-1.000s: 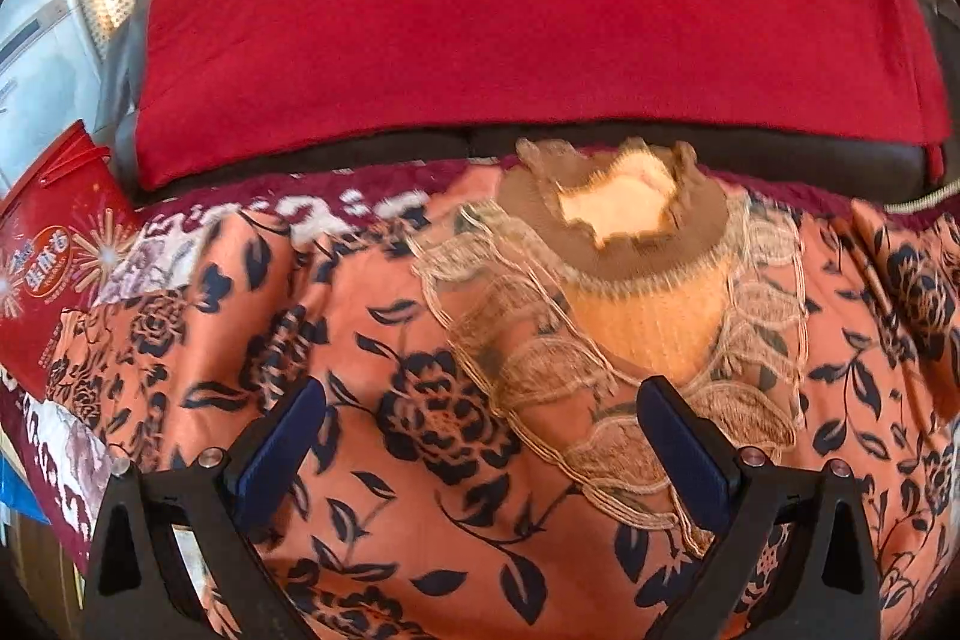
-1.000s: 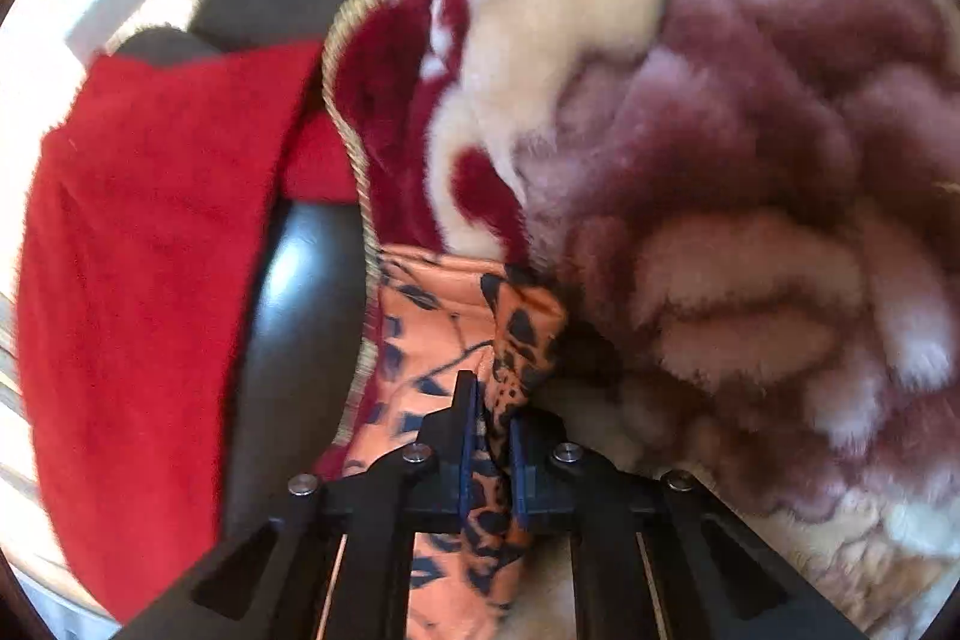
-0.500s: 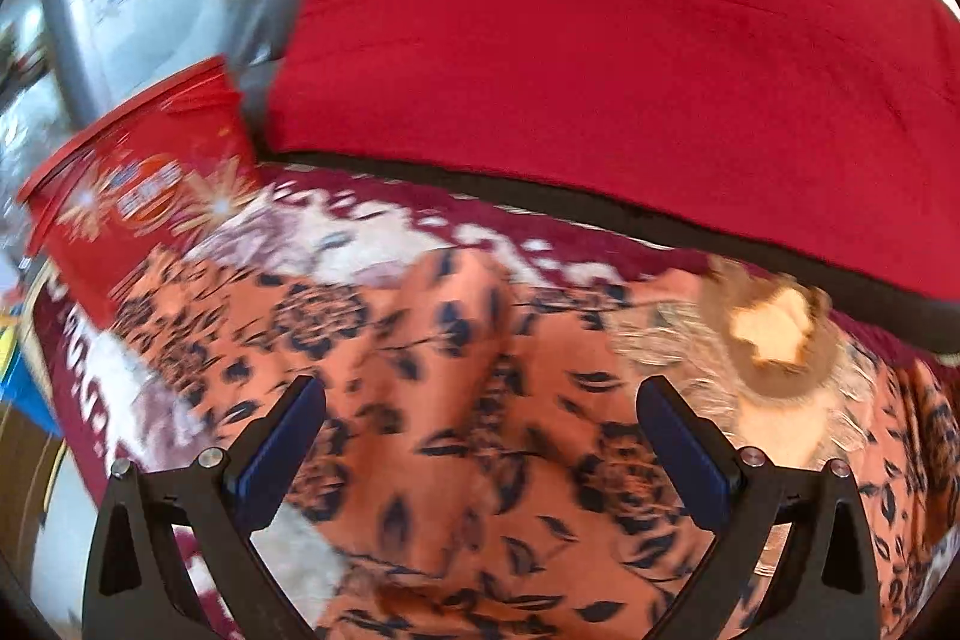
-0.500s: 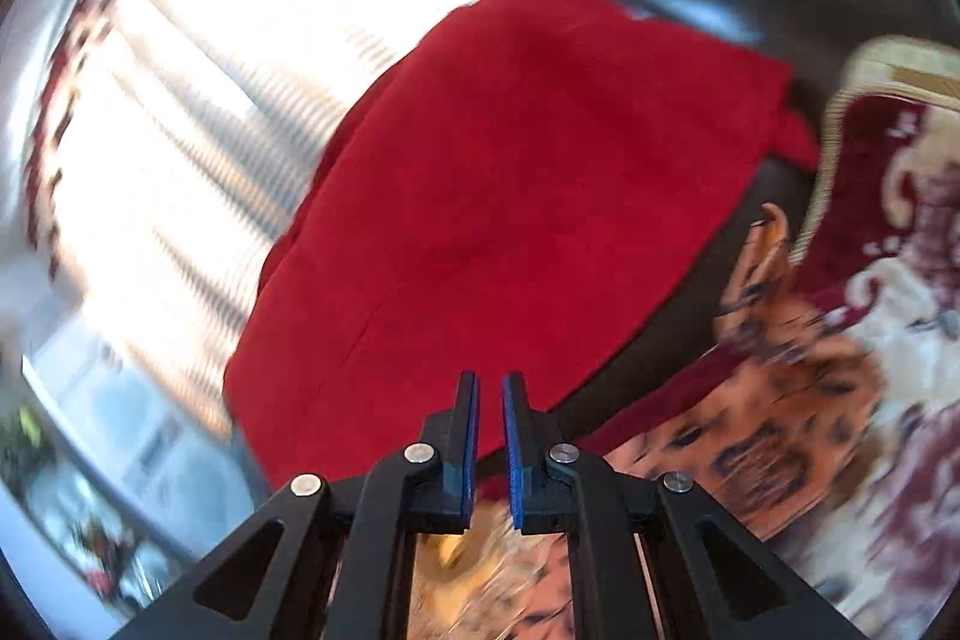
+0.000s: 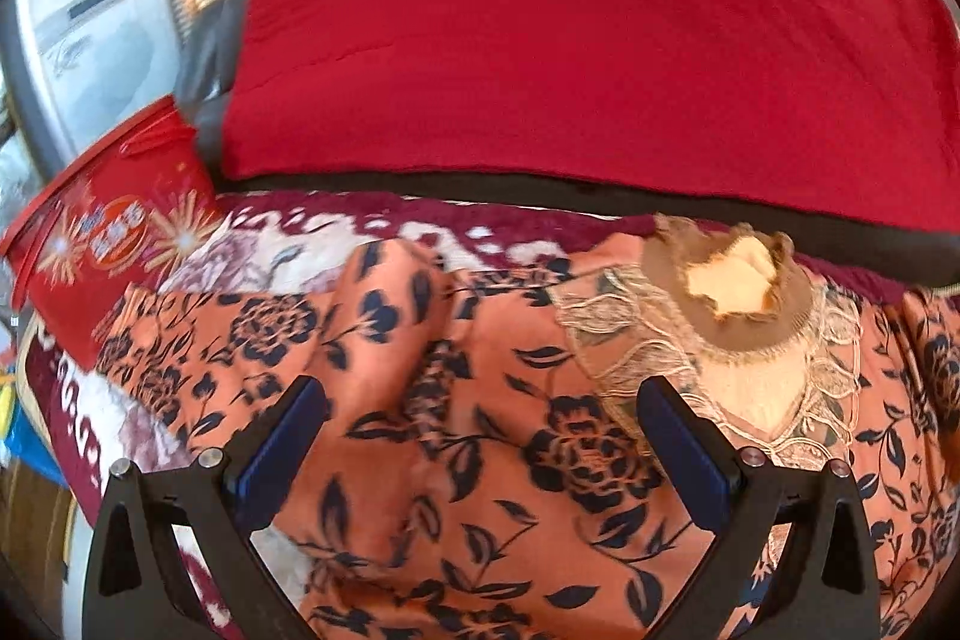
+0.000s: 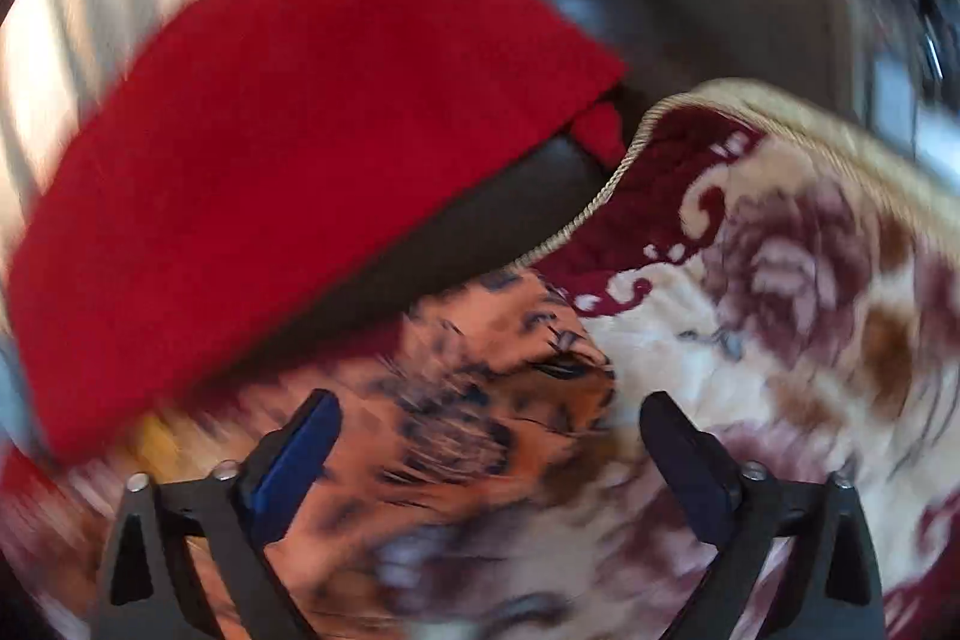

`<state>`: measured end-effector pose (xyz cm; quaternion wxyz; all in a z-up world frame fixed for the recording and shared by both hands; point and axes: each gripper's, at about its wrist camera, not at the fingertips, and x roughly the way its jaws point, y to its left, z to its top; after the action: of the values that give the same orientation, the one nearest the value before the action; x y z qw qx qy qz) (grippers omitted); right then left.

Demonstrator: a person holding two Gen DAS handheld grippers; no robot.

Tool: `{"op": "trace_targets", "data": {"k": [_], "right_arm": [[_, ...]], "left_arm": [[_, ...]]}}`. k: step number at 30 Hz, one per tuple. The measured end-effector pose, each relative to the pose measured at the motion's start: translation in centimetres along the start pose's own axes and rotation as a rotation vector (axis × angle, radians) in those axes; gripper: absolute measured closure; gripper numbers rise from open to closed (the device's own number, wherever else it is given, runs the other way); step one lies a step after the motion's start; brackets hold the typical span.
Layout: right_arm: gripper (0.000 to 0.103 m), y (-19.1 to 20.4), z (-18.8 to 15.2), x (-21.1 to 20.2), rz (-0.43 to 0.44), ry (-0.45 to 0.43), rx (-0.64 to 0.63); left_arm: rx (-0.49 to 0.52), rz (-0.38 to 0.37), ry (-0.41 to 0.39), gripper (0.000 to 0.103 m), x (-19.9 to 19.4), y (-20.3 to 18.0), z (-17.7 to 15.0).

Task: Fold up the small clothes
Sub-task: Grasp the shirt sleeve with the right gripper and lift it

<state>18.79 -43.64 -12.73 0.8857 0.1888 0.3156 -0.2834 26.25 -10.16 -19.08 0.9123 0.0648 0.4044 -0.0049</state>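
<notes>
Both grippers hang over the garment (image 5: 480, 430) with nothing between their blue pads. A second ago the right gripper (image 6: 486, 460) was pinched shut on a corner of the orange floral cloth; its jaws have just been opening and now stand wide apart, empty, with the cloth lying loose below them. That reads as a release: one flap has probably been carried over and dropped, so a fold is likely done on the right side. Heavy blur in the right view hides how neatly it landed.

The left gripper (image 5: 480, 436) has jaws equally wide, as in the earlier frames, hovering above the cloth without pressing on it. Its view has swung toward the left end of the garment, where a sleeve-like flap reaches toward the red bag (image 5: 108, 256).

The garment lies spread on the plush blanket (image 6: 780, 310) that covers the sofa seat, collar (image 5: 729, 292) toward the back edge, just below the dark sofa back and the red cover (image 5: 570, 28) draped on it. The left flap looks like the next part to fold in.
</notes>
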Motion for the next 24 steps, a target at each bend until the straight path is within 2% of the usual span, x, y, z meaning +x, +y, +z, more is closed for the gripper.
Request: {"op": "trace_targets", "data": {"k": [2,4,8,10,11,12,13,14,15,16,18,21,24], "right_arm": [[0.021,0.5,-2.0,1.0,-0.112,0.053,-0.214],[0.027,0.4,-3.0,1.7,-0.176,0.067,-0.332],[0.027,-2.0,-1.5,6.7,-0.261,0.108,-0.336],[0.027,-3.2,-0.2,8.0,-0.263,0.097,-0.291],[0.034,-3.4,0.2,8.5,-0.242,0.098,-0.266],[0.041,-4.2,0.1,10.0,-0.207,0.106,-0.239],[0.068,-4.6,0.2,11.2,-0.148,0.134,-0.206],[0.08,-4.7,0.4,11.6,-0.12,0.153,-0.187],[0.082,-4.6,0.4,11.5,-0.106,0.155,-0.175],[0.091,-4.4,0.4,11.0,-0.082,0.144,-0.164],[0.097,-4.7,0.5,9.5,0.034,0.124,-0.063],[0.097,-5.3,0.5,5.9,0.292,0.089,0.158],[0.097,-4.6,-0.5,3.0,0.568,0.109,0.347]], "left_arm": [[0.026,-0.006,0.004,0.0,0.3,-0.9,0.0],[0.045,-0.027,0.02,0.0,0.7,-1.6,0.0],[0.061,-0.026,0.036,0.0,1.3,-2.3,0.0],[0.058,-0.021,0.041,0.0,1.6,-2.6,0.1],[0.057,-0.024,0.046,0.0,1.9,-2.8,0.2],[0.057,-0.027,0.052,0.0,2.2,-3.0,0.3],[0.06,-0.026,0.054,0.0,2.4,-3.2,0.3],[0.063,-0.026,0.053,0.0,2.5,-3.2,0.3],[0.07,-0.024,0.049,0.0,2.2,-3.3,0.3],[0.072,-0.024,0.045,0.0,2.1,-3.3,0.3],[0.068,-0.032,0.034,0.0,1.6,-3.2,0.3],[0.049,-0.05,0.019,0.0,1.1,-2.7,0.6],[0.009,-0.108,0.024,0.0,0.5,-1.7,0.9]]}}
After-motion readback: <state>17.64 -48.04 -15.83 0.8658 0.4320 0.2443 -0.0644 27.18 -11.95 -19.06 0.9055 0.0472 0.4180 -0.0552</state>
